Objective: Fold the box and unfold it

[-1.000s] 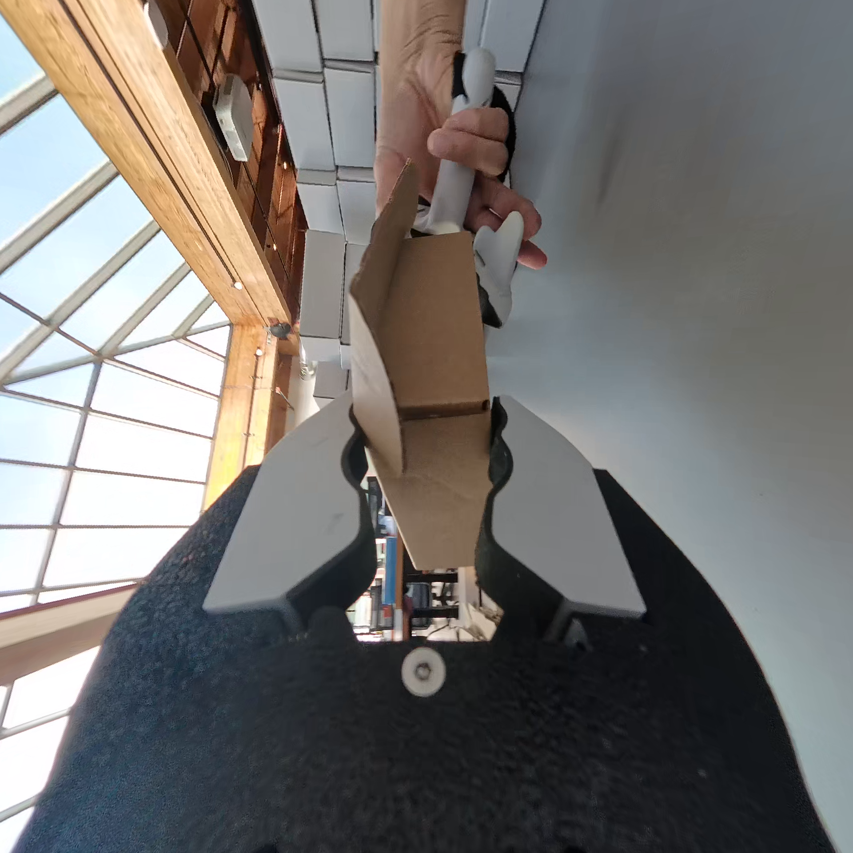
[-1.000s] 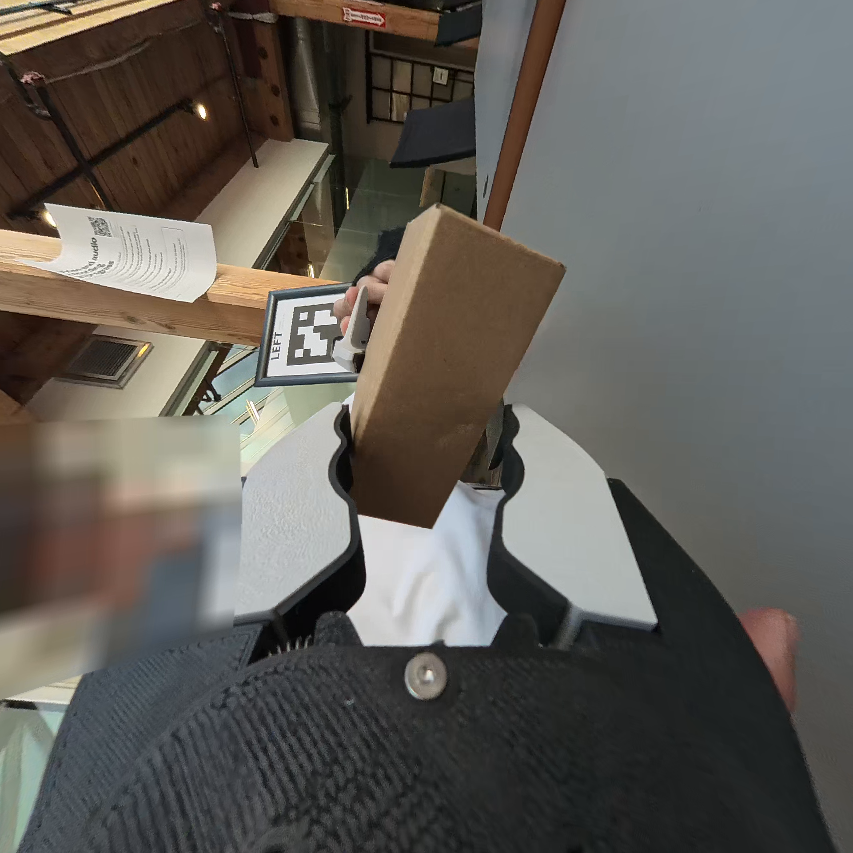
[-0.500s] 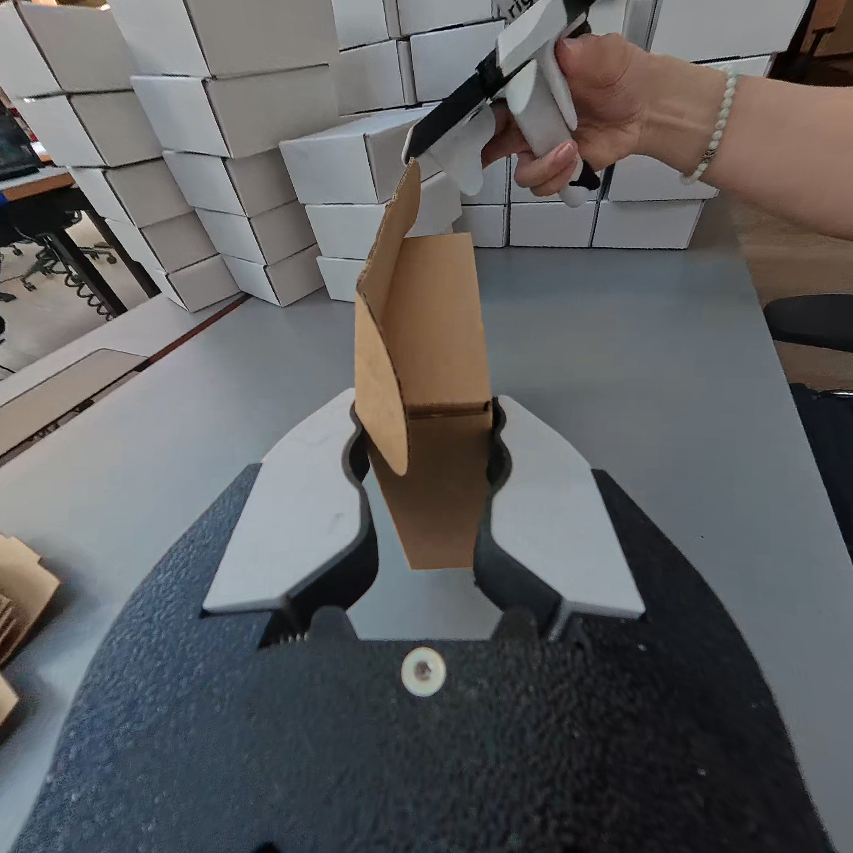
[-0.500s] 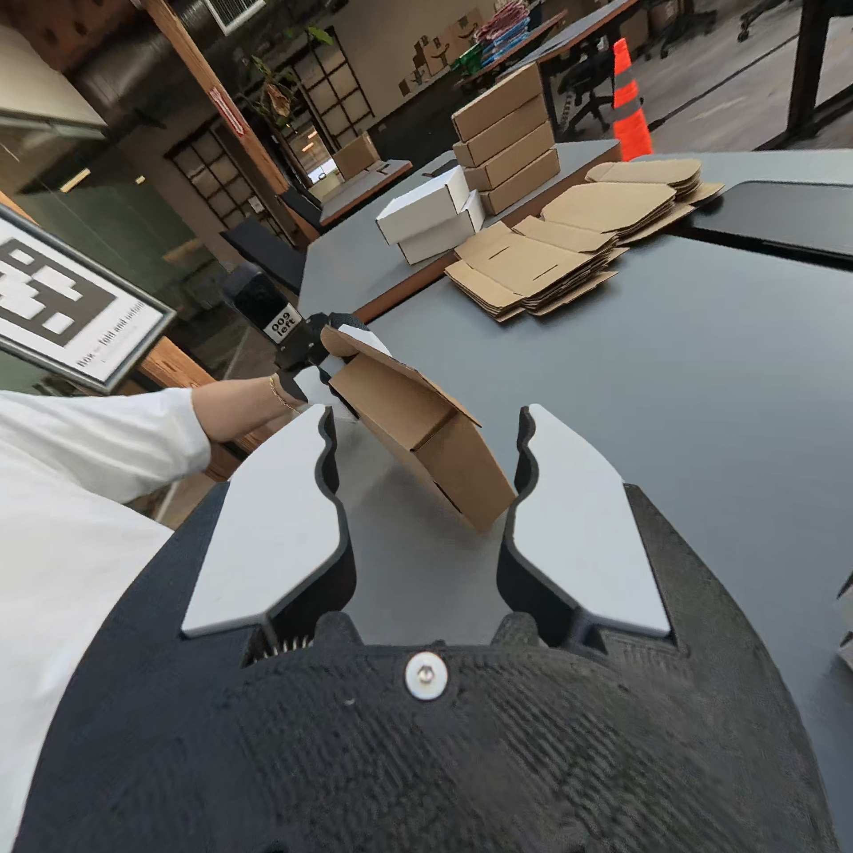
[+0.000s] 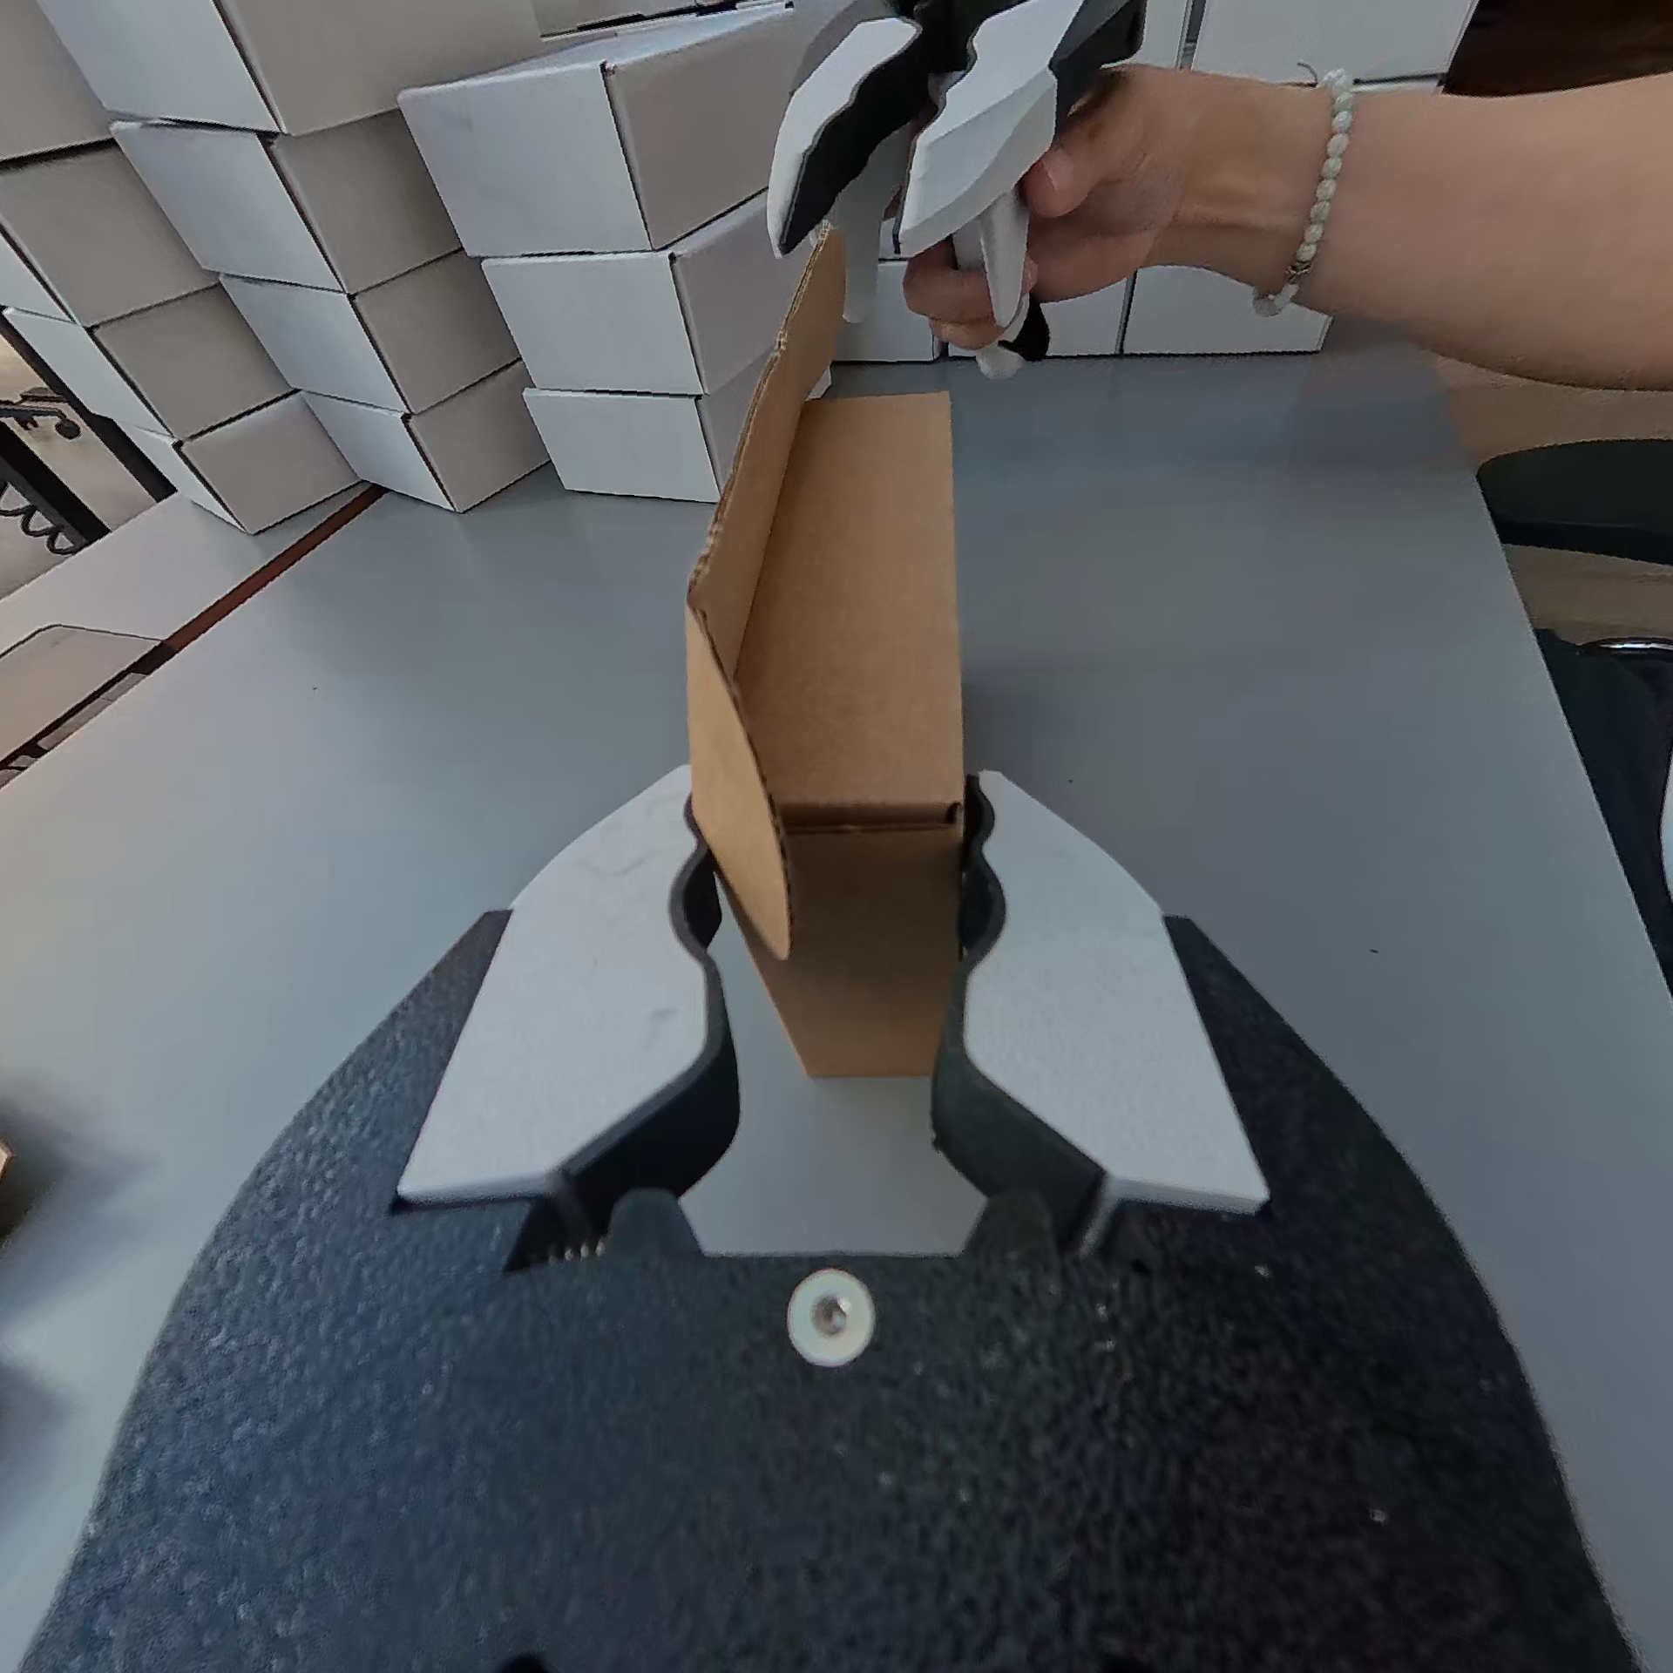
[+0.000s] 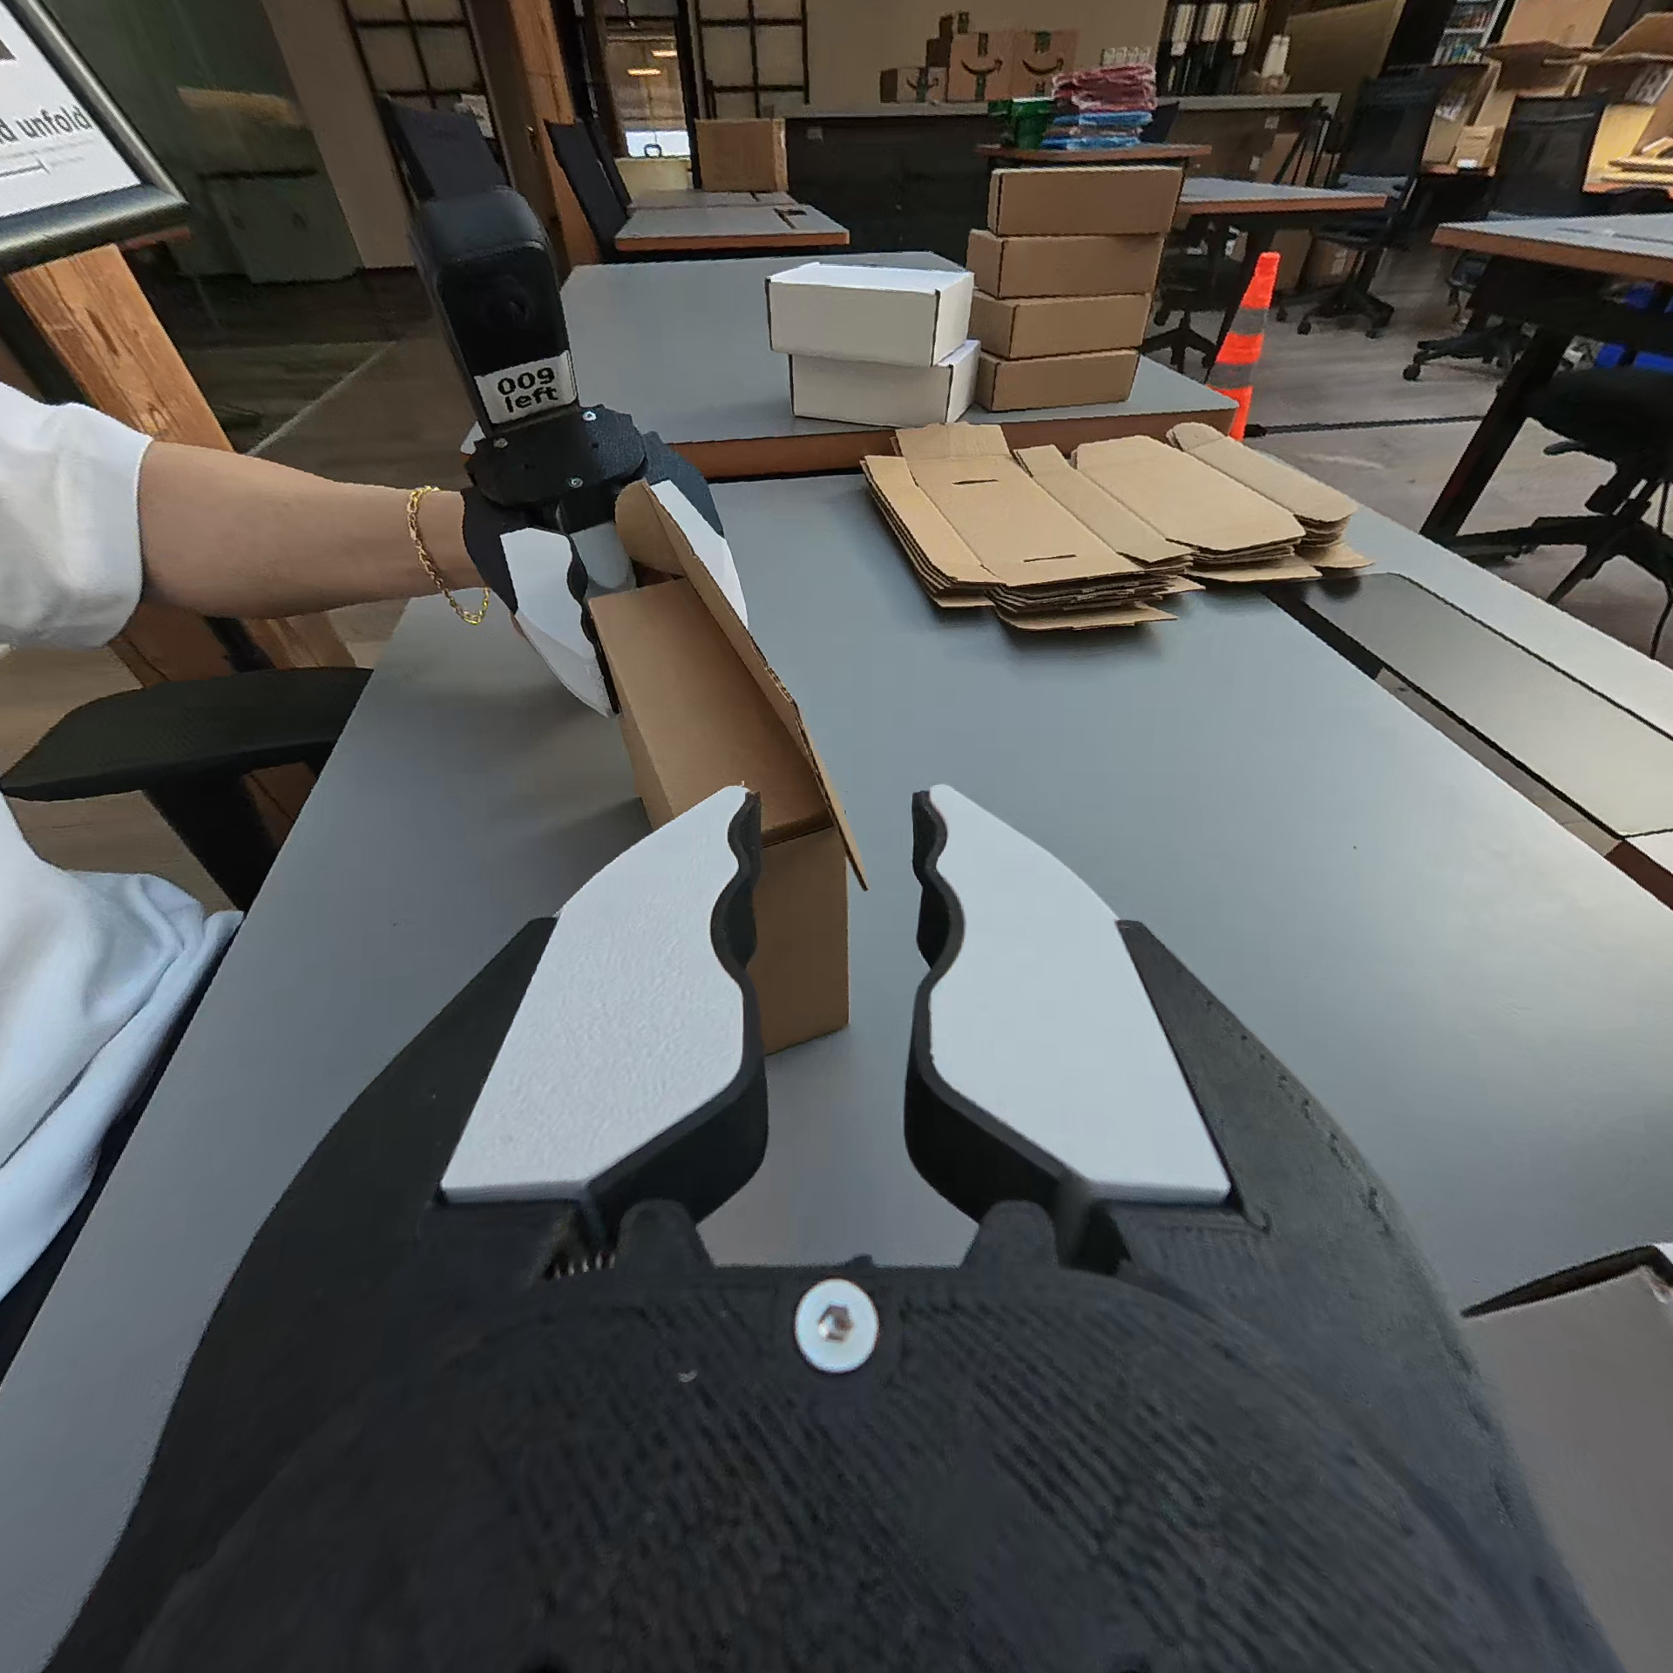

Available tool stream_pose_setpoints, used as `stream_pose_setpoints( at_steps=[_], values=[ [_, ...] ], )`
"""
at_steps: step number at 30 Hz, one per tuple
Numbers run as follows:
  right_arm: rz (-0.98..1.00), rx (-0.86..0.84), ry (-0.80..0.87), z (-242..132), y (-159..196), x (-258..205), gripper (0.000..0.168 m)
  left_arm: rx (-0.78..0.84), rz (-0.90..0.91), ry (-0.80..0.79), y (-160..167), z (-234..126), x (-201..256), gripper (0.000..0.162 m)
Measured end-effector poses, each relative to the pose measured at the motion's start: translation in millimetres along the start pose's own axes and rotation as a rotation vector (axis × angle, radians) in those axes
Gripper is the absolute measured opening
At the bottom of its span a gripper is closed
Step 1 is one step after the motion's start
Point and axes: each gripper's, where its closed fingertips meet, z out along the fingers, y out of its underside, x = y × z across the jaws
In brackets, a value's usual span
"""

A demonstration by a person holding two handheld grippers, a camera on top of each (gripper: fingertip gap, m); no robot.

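Your left gripper (image 5: 833, 869) clamps the near end of the box (image 5: 842, 724) between its jaws to steady it on the bench (image 5: 1222, 679) — lid flap up — while your right gripper (image 6: 833, 815) hovers empty, jaws parted, at the far end.

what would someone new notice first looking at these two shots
The brown cardboard box on the grey table draws the eye: the left tool is shut on one end, and its lid flap stands open. The right tool hangs open and empty just above the flap's far end. Behind, a pile of flat box blanks lies on the table, and white boxes are stacked at the far edge.
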Motion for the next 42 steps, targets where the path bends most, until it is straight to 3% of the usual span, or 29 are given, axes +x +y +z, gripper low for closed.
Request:
stream_pose_setpoints(
  at_steps=[4, 8, 13, 16, 22, 28, 36, 42],
  values=[
    [-0.043, -0.012, -0.016, 6, 6, -1, 0.024, 0.006, -0.01, 0.019, 0, 0, -1, 0.05],
    [-0.08, 0.019, -0.016, 7, 1, -3, 0.003, -0.004, -0.006, 0.027, 0, 0, -1, 0.051],
    [-0.067, -0.003, 0.019, 9, 1, 0, 0.002, 0.001, -0.023, 0.016, 0, 1, -3, 0.051],
    [0.048, -0.024, 0.061, 14, -1, 2, 0.001, -0.031, -0.051, -0.034, 2, 1, -8, 0.05],
    [0.385, 0.096, 0.138, 19, -15, 4, 0.003, -0.129, -0.072, -0.142, 3, 4, -16, 0.05],
    [0.513, 0.124, 0.224, 18, -6, 14, 0.003, -0.205, -0.07, -0.194, 3, 10, -18, 0.05],
    [0.654, 0.205, 0.232, 21, -8, 22, 0.004, -0.232, -0.109, -0.193, 5, 12, -21, 0.05],
    [0.582, 0.159, 0.291, 24, -6, 25, 0.004, -0.245, -0.121, -0.198, 5, 13, -23, 0.05]
  ],
)
